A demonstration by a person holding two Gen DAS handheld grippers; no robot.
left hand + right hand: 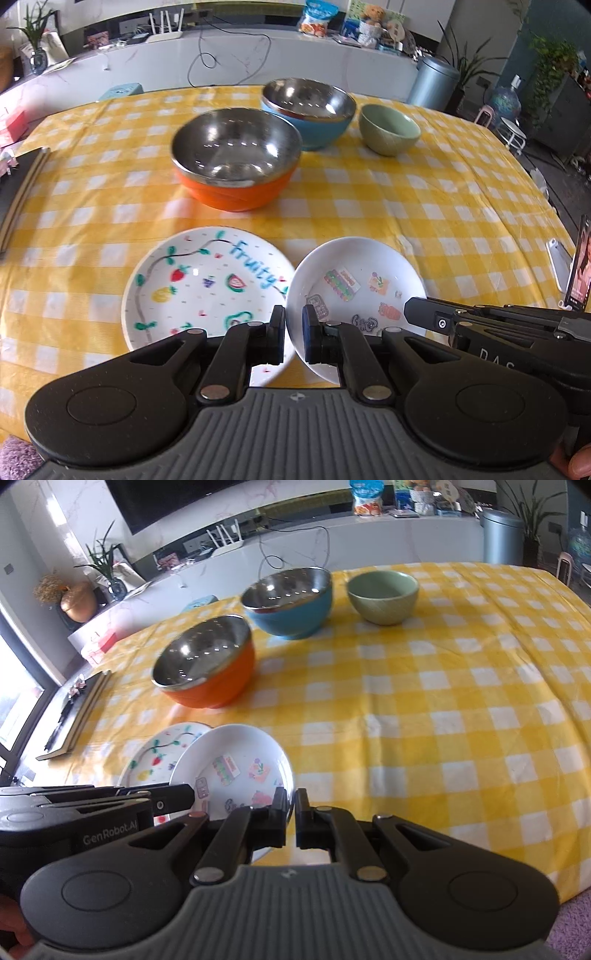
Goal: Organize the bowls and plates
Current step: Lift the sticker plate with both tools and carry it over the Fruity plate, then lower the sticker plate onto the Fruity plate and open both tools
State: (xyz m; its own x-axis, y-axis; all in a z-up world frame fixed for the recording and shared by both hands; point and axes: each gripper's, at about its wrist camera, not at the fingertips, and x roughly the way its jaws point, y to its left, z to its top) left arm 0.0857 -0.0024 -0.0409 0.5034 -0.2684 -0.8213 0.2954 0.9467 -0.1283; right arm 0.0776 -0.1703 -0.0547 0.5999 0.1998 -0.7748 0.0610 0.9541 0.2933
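While both grippers clamp the sticker plate (354, 277), the left gripper (293, 325) pinches its left rim and the right gripper (291, 808) its right rim, jaws nearly closed. It overlaps the fruity plate (199, 288) near the table's (461, 206) front edge. 3 bowls stand toward the far edge.

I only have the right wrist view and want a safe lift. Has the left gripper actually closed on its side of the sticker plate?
Observer: Yes. The left gripper has its fingers shut on the sticker plate's left rim.
Operator: Anything off to my right?
Observer: A phone stands propped near the table's right edge.
Operator: And the painted plate the sticker plate partly hides?
Observer: The painted plate reads "fruity" in blue letters.
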